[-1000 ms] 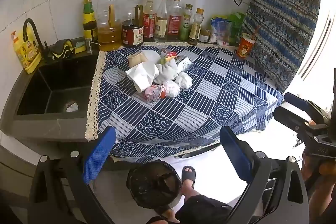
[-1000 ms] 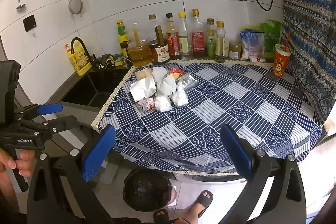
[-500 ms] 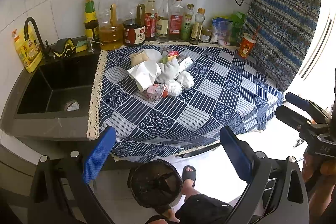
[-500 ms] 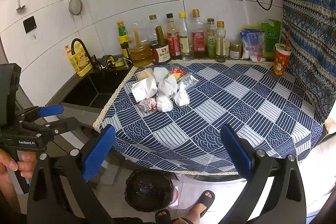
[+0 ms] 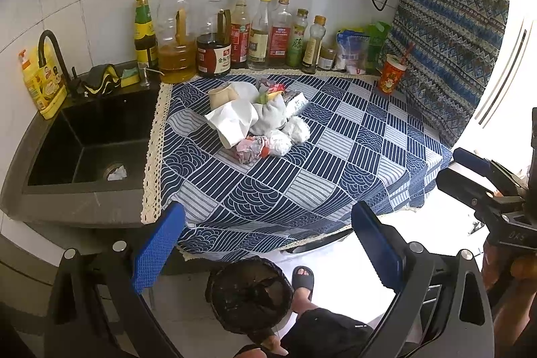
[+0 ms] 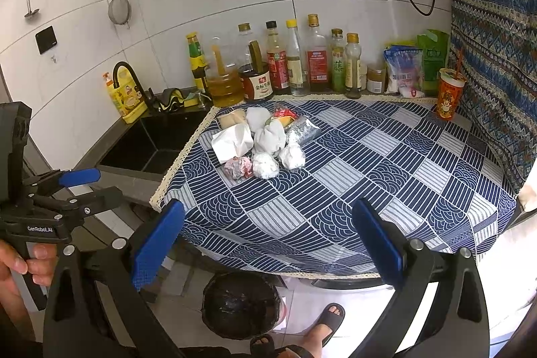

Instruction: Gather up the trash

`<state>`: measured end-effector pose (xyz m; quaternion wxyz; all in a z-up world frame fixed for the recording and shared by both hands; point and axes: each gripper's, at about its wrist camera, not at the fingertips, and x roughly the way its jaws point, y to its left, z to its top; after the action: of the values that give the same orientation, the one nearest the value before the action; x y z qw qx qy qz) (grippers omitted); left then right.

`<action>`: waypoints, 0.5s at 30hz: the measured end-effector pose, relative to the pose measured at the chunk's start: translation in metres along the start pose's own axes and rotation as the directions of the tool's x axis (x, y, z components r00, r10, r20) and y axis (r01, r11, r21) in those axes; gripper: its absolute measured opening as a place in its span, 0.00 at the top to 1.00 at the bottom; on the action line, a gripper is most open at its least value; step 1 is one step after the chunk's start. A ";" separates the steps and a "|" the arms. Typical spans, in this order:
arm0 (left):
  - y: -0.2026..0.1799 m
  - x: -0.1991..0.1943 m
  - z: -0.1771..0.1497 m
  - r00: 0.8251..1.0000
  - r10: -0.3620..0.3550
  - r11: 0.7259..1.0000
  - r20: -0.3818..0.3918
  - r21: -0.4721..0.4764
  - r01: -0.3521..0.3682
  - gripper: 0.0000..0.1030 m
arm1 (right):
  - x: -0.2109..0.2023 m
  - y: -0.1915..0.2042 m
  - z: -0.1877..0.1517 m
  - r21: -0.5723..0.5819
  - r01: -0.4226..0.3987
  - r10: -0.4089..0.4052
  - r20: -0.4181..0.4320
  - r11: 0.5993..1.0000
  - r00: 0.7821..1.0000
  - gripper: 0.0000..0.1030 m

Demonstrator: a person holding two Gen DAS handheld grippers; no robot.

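White tiled wall backs your counter, which is draped in a blue patterned cloth [image 5: 335,163]; take that cloth as your landmark. Left of it sits the black sink [image 5: 84,143], and along its far edge stands a row of sauce bottles [image 6: 295,59]. Below its near edge, on the floor, you have the round bin lined with a black bag [image 6: 240,307], with a sandalled foot [image 6: 330,319] just beside it. On the cloth's far left part lies the trash pile [image 5: 258,119]: crumpled white tissues, a folded white paper, a pinkish wrapper and a foil packet, bunched together and touching. A red paper cup [image 6: 449,93] stands at the cloth's far right corner. Your left gripper [image 5: 268,247] and right gripper [image 6: 268,244] both hang off the near edge with jaws spread wide and nothing between them. Compared with a second ago, the pile sits slightly nearer and larger in both views; otherwise nothing on the cloth has shifted.
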<state>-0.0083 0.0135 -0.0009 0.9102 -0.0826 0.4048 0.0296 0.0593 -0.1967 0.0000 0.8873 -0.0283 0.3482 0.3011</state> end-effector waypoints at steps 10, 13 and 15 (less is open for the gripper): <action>0.004 -0.001 -0.002 1.000 -0.025 1.000 0.007 0.003 0.025 0.07 | -0.004 0.008 -0.001 0.001 0.025 -0.025 0.006 1.000 1.000 0.04; 0.006 0.003 -0.001 1.000 -0.031 1.000 -0.001 0.004 0.031 0.07 | -0.004 0.008 -0.001 0.006 0.027 -0.027 0.006 1.000 1.000 0.04; 0.006 0.004 0.000 0.999 -0.032 0.999 0.000 0.003 0.032 0.07 | -0.004 0.007 0.000 0.011 0.024 -0.024 0.003 1.000 1.000 0.04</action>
<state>-0.0066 0.0192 -0.0049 0.9107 -0.0876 0.4034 0.0145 0.0530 -0.1926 0.0032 0.8916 -0.0272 0.3481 0.2884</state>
